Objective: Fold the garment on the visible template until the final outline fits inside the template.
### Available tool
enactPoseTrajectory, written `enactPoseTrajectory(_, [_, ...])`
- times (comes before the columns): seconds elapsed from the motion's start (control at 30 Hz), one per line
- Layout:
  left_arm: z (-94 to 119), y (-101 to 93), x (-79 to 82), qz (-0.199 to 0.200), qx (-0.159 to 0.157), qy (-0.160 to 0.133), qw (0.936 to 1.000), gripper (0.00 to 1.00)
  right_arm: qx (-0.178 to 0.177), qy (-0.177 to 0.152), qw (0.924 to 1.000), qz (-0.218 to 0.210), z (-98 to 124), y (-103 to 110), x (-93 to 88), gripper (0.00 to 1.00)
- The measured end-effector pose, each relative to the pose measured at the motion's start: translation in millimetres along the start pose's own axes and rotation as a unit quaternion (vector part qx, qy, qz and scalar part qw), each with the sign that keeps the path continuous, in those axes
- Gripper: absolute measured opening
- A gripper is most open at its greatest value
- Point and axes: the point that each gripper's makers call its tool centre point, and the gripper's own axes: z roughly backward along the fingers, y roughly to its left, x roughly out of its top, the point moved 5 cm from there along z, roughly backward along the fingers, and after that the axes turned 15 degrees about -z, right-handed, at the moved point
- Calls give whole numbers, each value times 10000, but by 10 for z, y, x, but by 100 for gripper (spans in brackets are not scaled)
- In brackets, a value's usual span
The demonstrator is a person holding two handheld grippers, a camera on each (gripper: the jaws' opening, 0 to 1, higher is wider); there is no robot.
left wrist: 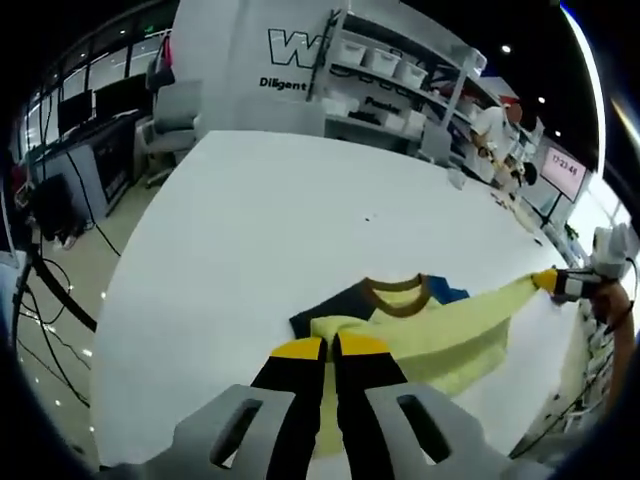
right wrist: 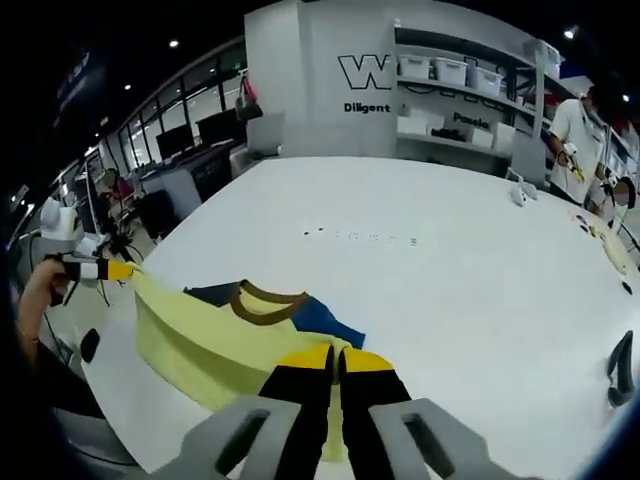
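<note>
step: mid-fold, shirt (left wrist: 440, 335) stretched between grippers, lower centre on table (left wrist: 260, 230) | left gripper (left wrist: 330, 347) clenched on hem | right gripper (right wrist: 335, 357) clenched on other edge | next: carry held edge over collar (right wrist: 262, 305), lay flat

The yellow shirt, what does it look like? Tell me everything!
The yellow shirt is pale yellow soft cloth with a brown ribbed collar and dark navy and blue parts near the neck. It lies partly on the white table, stretched out and lifted between two grippers: the left gripper and right gripper are each shut on an edge of it.
</note>
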Motion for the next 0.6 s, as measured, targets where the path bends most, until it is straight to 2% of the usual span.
enactPoseTrajectory(0.13, [-162,95,29,1,44,98,9999,1,-18,72,10000,-61,-149,-9,29,0])
enactPoseTrajectory(0.37, [-440,196,-9,82,52,286,9995,1,-197,177,9996,-66,-398,-45,80,0])
enactPoseTrajectory(0.6, [-672,230,-17,131,23,351,9993,1,-516,477,9975,-7,-646,-114,-8,0])
